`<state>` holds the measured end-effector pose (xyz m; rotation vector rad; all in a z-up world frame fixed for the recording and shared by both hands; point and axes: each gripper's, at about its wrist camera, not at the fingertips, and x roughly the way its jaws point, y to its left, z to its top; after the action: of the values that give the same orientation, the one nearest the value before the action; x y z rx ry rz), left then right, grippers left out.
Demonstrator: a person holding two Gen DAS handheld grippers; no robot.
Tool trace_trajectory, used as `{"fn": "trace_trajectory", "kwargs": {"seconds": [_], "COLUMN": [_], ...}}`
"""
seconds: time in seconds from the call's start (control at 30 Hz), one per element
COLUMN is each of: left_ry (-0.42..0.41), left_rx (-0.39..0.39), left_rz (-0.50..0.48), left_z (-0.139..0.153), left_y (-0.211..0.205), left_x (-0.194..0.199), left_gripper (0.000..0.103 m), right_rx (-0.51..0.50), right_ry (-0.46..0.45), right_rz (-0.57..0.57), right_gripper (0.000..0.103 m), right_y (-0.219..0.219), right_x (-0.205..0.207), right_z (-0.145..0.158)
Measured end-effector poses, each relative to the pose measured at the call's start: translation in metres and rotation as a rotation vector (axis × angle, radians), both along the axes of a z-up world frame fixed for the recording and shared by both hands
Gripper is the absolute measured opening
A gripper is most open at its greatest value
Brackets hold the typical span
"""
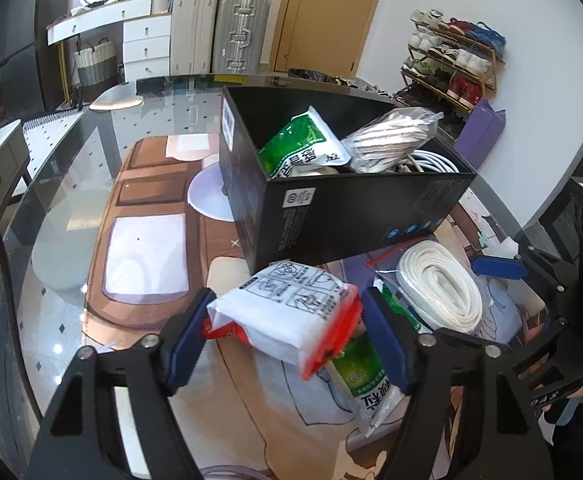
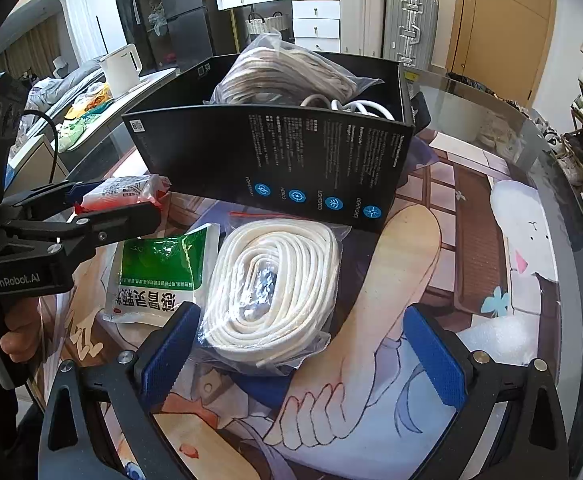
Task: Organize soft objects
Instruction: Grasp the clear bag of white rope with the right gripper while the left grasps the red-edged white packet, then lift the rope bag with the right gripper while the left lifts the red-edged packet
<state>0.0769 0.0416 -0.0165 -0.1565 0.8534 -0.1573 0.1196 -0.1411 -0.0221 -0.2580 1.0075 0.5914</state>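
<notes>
I see a glossy glass table (image 2: 531, 152), matt black cardboard box (image 2: 275, 160), crinkly clear plastic bag (image 2: 267, 280) round woven white rope, shiny plastic packet (image 1: 291, 312).

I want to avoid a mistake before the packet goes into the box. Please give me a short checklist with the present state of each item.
1. Left tongs shut on the red and white packet: ok.
2. Packet lifted off the table: ok, it hangs above the green sachet.
3. Black box open on top: ok.
4. Free room in the box: cannot tell; a green sachet, a bagged striped bundle and white cable already fill much of it.
5. Right tongs open and holding nothing: ok.
6. Bagged white rope out of the packet's way: ok, it lies in front of the box.
</notes>
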Motion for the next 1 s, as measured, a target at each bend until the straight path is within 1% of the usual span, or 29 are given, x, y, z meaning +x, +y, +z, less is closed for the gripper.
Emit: {"fn": "trace_trajectory", "kwargs": {"seconds": [0.2, 0.3, 0.37, 0.4, 0.43, 0.57, 0.83, 1.0], "left_ry": [-0.029, -0.032, -0.035, -0.037, -0.040, -0.054, -0.095, -0.116], "left_rx": [0.035, 0.037, 0.037, 0.040, 0.041, 0.049, 0.058, 0.056], "left_rz": [-0.004, 0.000, 0.002, 0.005, 0.009, 0.024, 0.041, 0.033], "left_z": [0.003, 0.004, 0.004, 0.005, 0.005, 0.010, 0.024, 0.032], "left_y": [-0.002, 0.000, 0.003, 0.004, 0.005, 0.008, 0.012, 0.011], "left_x": [-0.008, -0.010, -0.013, -0.013, -0.014, -0.018, -0.025, -0.030], "left_gripper": [0.068, 0.067, 0.067, 0.067, 0.067, 0.067, 0.067, 0.067], "right_rx": [0.007, 0.014, 0.017, 0.019, 0.021, 0.026, 0.039, 0.056], "right_ry": [-0.010, -0.018, -0.019, -0.017, -0.018, -0.013, -0.025, -0.054], "right_rz": [0.010, 0.035, 0.052, 0.065, 0.073, 0.085, 0.078, 0.064], "right_gripper": [0.101, 0.089, 0.078, 0.075, 0.071, 0.061, 0.049, 0.046], "right_y": [0.002, 0.005, 0.007, 0.008, 0.009, 0.010, 0.006, -0.002], "right_x": [-0.002, -0.006, -0.009, -0.010, -0.011, -0.013, -0.022, -0.029], "right_z": [0.001, 0.002, 0.003, 0.004, 0.004, 0.005, 0.010, 0.022]}}
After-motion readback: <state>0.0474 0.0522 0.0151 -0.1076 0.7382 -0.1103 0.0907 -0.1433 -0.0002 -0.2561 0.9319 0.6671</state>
